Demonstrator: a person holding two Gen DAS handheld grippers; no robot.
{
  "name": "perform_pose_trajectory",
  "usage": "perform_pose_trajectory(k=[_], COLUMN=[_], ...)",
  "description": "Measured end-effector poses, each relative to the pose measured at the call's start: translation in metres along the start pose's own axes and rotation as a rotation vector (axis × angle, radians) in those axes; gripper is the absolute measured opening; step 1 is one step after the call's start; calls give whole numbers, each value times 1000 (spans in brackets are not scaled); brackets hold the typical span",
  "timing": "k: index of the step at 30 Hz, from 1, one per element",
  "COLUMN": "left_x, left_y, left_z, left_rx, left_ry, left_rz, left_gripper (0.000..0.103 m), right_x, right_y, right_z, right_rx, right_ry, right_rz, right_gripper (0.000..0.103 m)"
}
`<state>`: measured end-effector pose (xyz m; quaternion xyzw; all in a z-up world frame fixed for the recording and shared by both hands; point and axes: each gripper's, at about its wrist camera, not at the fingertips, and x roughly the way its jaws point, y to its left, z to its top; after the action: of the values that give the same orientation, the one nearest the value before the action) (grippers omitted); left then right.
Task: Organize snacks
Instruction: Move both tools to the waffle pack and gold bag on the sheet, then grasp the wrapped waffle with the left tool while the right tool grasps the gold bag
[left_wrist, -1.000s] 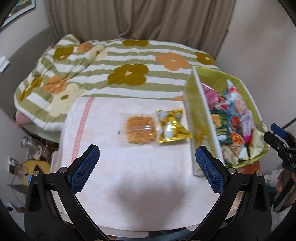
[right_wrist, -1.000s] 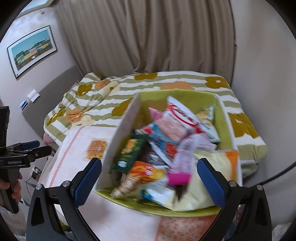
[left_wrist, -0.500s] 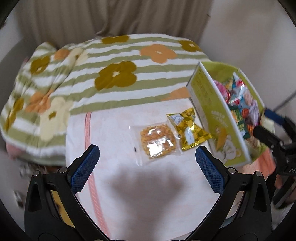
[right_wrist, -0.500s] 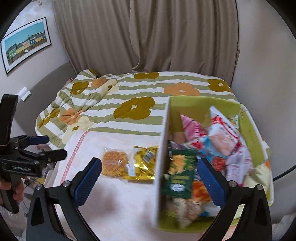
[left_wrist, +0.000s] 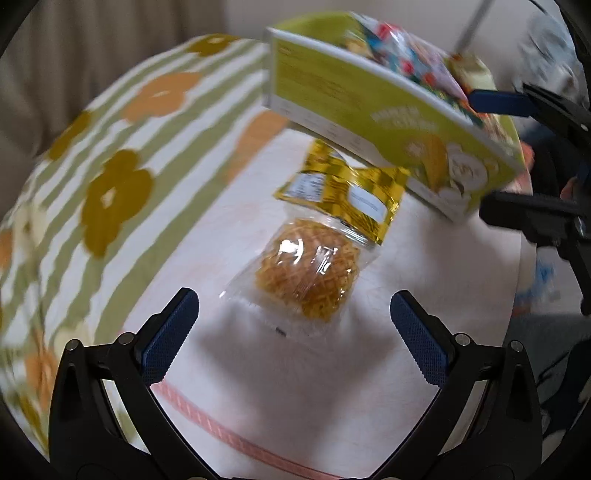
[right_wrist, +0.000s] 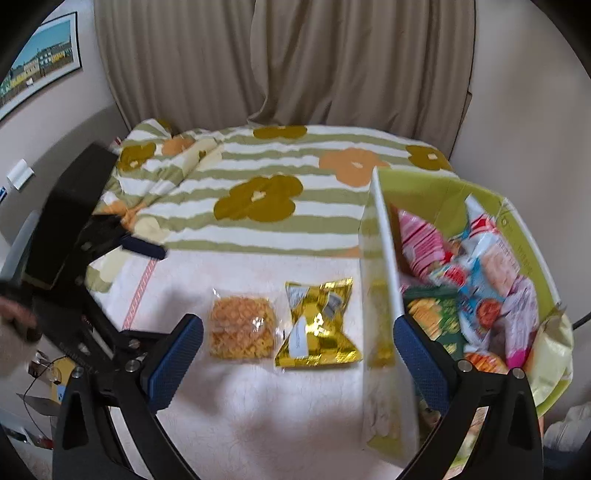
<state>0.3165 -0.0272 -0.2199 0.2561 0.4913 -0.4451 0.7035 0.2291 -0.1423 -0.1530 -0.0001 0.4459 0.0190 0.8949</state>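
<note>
Trouble looks likeliest if the left gripper (left_wrist: 293, 325), spread wide and empty above the clear waffle packet (left_wrist: 308, 269) on the table beside the box (right_wrist: 384, 295), pinches slippery film or snags the overlapping gold packet (left_wrist: 341, 195), while the right gripper (right_wrist: 297, 354) hangs released too.

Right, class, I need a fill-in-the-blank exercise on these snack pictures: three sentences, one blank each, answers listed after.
1. The clear packet of waffle snacks lies on the table beside a shiny packet coloured ____.
2. The remaining snacks are piled inside a box coloured ____.
3. The left claw is open and holds ____.

Missing words: gold; green; nothing
</note>
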Motion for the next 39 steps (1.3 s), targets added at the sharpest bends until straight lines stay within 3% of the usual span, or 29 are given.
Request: perform_pose_trajectory(k=[7, 18, 26, 35, 39], left_x=[57, 94, 93, 80, 75], left_y=[-16, -24, -7, 24, 40], left_z=[9, 11, 6, -13, -24], left_rx=[219, 308, 290, 206, 158], left_ry=[64, 95, 58, 73, 78], left_rz=[-62, -48, -54, -31, -11], left_gripper=[103, 103, 81, 79, 79], right_x=[32, 52, 61, 92, 113], right_y=[2, 22, 27, 37, 37], right_z=[-23, -30, -24, -15, -13], right_rx=[50, -57, -85, -125, -123], right_ry=[83, 84, 66, 101, 126], right_rz=[-29, -112, -170, -218, -266], right_gripper=[102, 103, 100, 85, 83])
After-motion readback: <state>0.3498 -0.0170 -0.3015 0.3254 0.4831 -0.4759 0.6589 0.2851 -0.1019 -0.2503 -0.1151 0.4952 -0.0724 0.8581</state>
